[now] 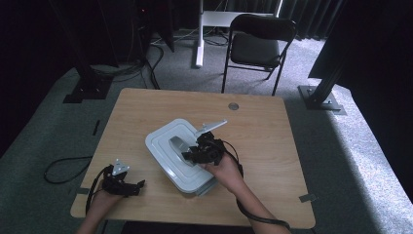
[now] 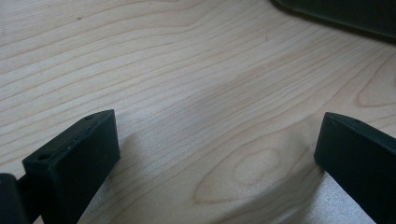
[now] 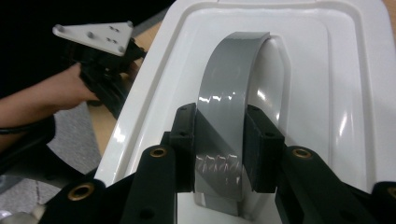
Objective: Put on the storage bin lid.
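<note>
A white rectangular container (image 1: 168,161) with a stepped lid (image 3: 327,70) lies slantwise in the middle of the wooden table (image 1: 146,107). A grey arched handle (image 3: 229,84) runs across the lid's top (image 1: 176,144). My right gripper (image 1: 192,155) reaches in from the right, its pads (image 3: 184,144) pressed against both sides of the handle; right gripper (image 3: 219,149) is shut on it. My left gripper (image 1: 139,185) rests at the table's front left, apart from the container. Its jaws stand wide over bare wood, left gripper (image 2: 210,154) open and holding nothing.
A black folding chair (image 1: 260,41) and a white post (image 1: 198,34) stand beyond the table's far edge. Dark metal stands flank the table on the carpet. A cable (image 1: 63,168) loops on the floor at left. A small round cap (image 1: 233,106) sits in the tabletop's far side.
</note>
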